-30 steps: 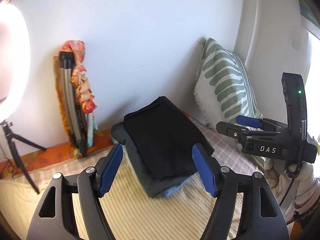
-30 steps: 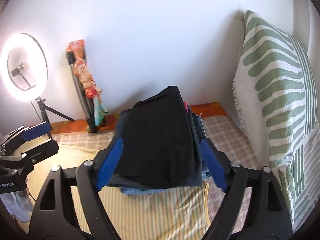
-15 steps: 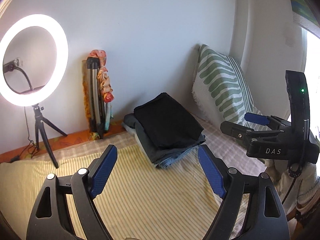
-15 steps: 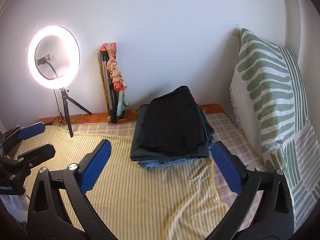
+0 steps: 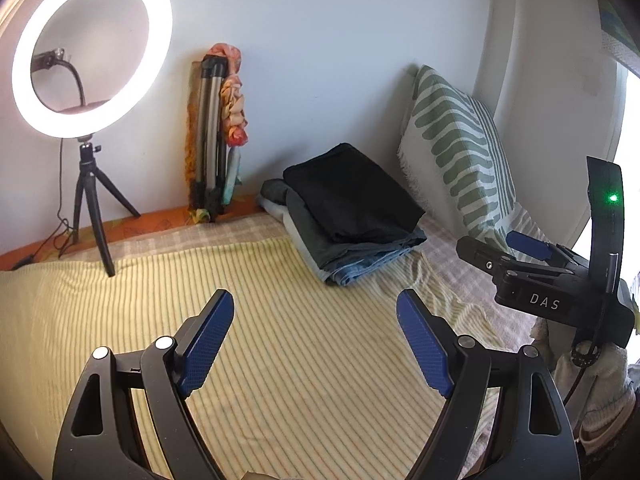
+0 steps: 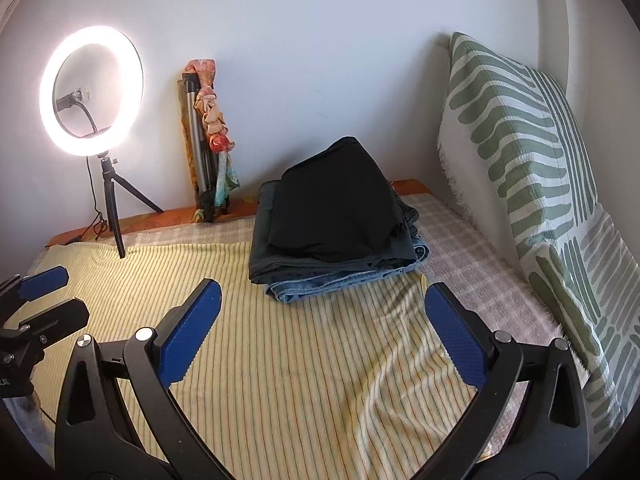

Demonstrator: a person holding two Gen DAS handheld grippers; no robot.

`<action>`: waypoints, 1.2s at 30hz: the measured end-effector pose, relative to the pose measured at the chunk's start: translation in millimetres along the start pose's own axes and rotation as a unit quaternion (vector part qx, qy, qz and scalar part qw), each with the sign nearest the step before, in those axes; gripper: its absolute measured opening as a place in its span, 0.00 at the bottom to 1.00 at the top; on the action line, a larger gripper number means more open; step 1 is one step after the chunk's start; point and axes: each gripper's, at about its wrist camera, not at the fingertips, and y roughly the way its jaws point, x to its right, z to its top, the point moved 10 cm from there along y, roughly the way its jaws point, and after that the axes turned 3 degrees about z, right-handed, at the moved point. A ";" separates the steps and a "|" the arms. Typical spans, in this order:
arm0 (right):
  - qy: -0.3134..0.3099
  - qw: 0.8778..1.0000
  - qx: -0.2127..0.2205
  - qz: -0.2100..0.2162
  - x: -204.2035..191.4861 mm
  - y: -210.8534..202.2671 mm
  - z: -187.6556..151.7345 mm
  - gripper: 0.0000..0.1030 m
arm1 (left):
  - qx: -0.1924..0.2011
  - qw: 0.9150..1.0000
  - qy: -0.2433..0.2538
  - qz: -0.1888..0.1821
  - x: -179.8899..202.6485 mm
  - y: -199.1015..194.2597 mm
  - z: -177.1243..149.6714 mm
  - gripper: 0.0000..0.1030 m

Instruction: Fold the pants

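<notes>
- Stack of folded pants (image 6: 336,232): three garments, lying flat on the bed (image 6: 280,360) near the wall, well apart from both grippers.
- Black pants (image 6: 336,212): top layer, folded into a compact rectangle, surface smooth, far end slightly raised.
- Dark grey pants (image 6: 264,248): middle layer, folded, edges projecting beyond the black pair on the left and front.
- Blue denim pants (image 6: 320,286): bottom layer, folded, visible only as a strip along the front edge and right corner, resting partly on the yellow striped sheet (image 6: 260,380).
</notes>
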 end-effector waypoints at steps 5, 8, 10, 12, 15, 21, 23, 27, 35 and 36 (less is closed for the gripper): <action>0.003 1.000 -0.005 -0.004 -0.5 10.7 -11.3 1.00 | 0.007 1.000 0.002 0.012 -7.0 4.6 -5.3 0.81; -0.003 1.000 0.006 -0.014 -1.1 9.9 -10.7 1.00 | 0.012 1.000 -0.004 0.010 -6.0 4.4 -3.9 0.81; 0.000 1.000 0.013 -0.015 -0.7 9.0 -9.5 1.00 | 0.009 1.000 0.000 0.014 -4.0 5.8 -4.0 0.81; 0.004 1.000 0.014 -0.014 -1.1 9.6 -9.9 1.00 | 0.007 1.000 0.005 0.019 -3.1 7.1 -4.5 0.81; 0.008 1.000 0.015 -0.010 -1.4 11.7 -11.8 1.00 | 0.011 1.000 0.006 0.020 -2.2 6.3 -4.4 0.81; 0.003 1.000 0.025 -0.014 -3.1 12.6 -13.3 1.00 | 0.009 0.999 0.023 0.034 -3.5 9.5 -9.4 0.81; 0.000 1.000 0.023 -0.015 -3.9 14.7 -15.2 1.00 | 0.005 0.999 0.020 0.034 -5.5 10.2 -11.4 0.82; 0.001 1.000 0.018 -0.012 -4.8 18.4 -18.4 1.00 | 0.006 0.999 0.017 0.035 -7.9 9.8 -12.4 0.83; 0.011 1.000 0.022 -0.011 -4.6 18.4 -16.0 1.00 | -0.002 0.999 0.015 0.035 -6.7 13.2 -15.3 0.86; 0.013 1.000 0.024 -0.010 -4.0 17.9 -14.8 1.00 | -0.002 0.999 0.015 0.035 -6.7 12.9 -15.5 0.86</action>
